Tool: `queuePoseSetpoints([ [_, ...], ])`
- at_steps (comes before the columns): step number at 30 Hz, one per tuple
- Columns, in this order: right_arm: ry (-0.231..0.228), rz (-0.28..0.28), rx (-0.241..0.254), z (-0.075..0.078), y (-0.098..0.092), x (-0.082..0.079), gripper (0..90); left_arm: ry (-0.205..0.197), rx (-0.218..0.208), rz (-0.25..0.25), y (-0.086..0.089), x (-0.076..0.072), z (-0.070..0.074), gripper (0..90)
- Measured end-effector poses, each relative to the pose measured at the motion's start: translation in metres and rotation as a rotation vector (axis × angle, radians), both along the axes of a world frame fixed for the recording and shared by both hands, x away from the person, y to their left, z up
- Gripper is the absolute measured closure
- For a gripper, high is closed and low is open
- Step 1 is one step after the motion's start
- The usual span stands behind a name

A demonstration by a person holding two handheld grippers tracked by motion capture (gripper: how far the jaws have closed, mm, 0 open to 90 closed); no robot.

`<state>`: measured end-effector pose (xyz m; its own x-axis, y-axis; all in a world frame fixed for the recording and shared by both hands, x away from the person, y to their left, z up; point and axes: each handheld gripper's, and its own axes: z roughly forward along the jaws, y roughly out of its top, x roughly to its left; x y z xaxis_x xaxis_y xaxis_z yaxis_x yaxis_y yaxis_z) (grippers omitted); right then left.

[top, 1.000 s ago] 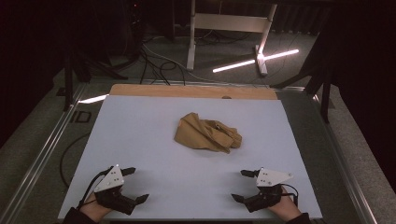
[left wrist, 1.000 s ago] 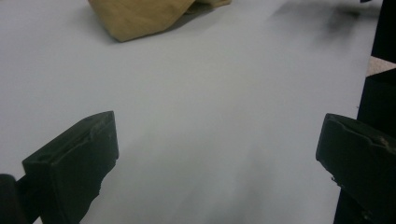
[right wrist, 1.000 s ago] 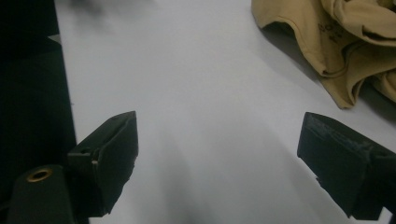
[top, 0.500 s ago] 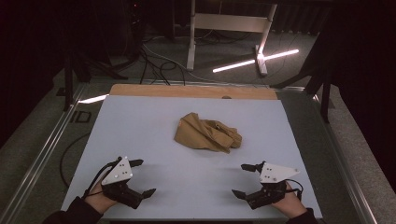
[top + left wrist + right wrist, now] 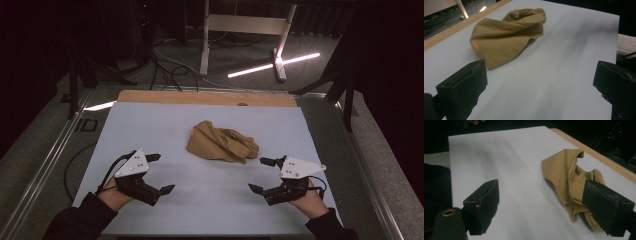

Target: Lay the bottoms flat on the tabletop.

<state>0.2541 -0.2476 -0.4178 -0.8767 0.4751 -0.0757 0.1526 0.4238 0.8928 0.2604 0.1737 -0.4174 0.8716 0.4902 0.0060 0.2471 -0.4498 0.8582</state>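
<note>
Crumpled tan cloth (image 5: 222, 143) lies bunched near the middle of the pale table top (image 5: 150, 125), nothing touching it. Left gripper (image 5: 156, 173) sits over the near-left part of the table, jaws spread wide and empty, cloth ahead of it and apart. Right gripper (image 5: 261, 174) sits near-right, jaws likewise wide and empty, its upper jaw just short of the cloth's near edge.

Left gripper (image 5: 157, 173), right gripper (image 5: 261, 174): fingers apart
</note>
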Motion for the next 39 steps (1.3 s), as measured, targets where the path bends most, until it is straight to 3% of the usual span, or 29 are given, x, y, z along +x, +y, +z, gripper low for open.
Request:
queuePoseSetpoints([
  [2, 0.006, -0.016, -0.014, 0.000, 0.004, 0.007, 15.0, 0.005, -0.010, 0.004, -0.007, 0.005, 0.000, 0.1],
  [8, 0.014, -0.034, -0.015, -0.005, 0.008, 0.021, 15.0, 0.005, 0.028, -0.004, -0.035, 0.018, -0.005, 0.1],
  [12, 0.060, -0.074, -0.006, -0.015, 0.009, 0.030, 18.2, -0.032, 0.060, 0.004, -0.052, 0.027, -0.013, 0.1],
  [14, 0.060, -0.074, -0.006, -0.015, 0.009, 0.030, 18.2, -0.045, 0.062, 0.009, -0.056, 0.030, -0.016, 0.1],
  [15, 0.061, -0.087, -0.010, -0.018, 0.010, 0.031, 19.5, -0.062, 0.088, 0.006, -0.065, 0.035, -0.021, 0.1],
  [16, 0.058, -0.155, -0.038, -0.028, 0.012, 0.035, 28.9, -0.058, 0.109, 0.016, -0.068, 0.037, -0.023, 0.2],
  [23, 0.092, -0.180, -0.078, -0.052, 0.013, 0.041, 41.1, 0.012, 0.109, 0.039, -0.086, 0.057, -0.038, 0.2],
  [25, 0.098, -0.207, -0.112, -0.064, 0.015, 0.046, 48.4, 0.008, 0.107, 0.033, -0.090, 0.062, -0.043, 3.9],
  [28, 0.112, -0.228, -0.127, -0.071, 0.016, 0.050, 51.6, 0.010, 0.105, 0.033, -0.096, 0.069, -0.050, 5.6],
  [29, 0.127, -0.269, -0.148, -0.077, 0.018, 0.054, 53.8, 0.004, 0.120, 0.032, -0.099, 0.071, -0.052, 8.1],
  [31, 0.130, -0.286, -0.157, -0.080, 0.019, 0.057, 54.2, -0.003, 0.130, 0.024, -0.105, 0.074, -0.057, 9.5],
  [33, 0.140, -0.314, -0.184, -0.085, 0.022, 0.061, 55.3, -0.008, 0.130, 0.019, -0.110, 0.076, -0.063, 15.8],
  [36, 0.135, -0.339, -0.231, -0.091, 0.028, 0.067, 55.9, -0.024, 0.172, -0.006, -0.119, 0.079, -0.071, 22.7],
  [39, 0.134, -0.365, -0.236, -0.096, 0.034, 0.073, 58.0, -0.066, 0.231, 0.008, -0.128, 0.082, -0.077, 26.9],
])
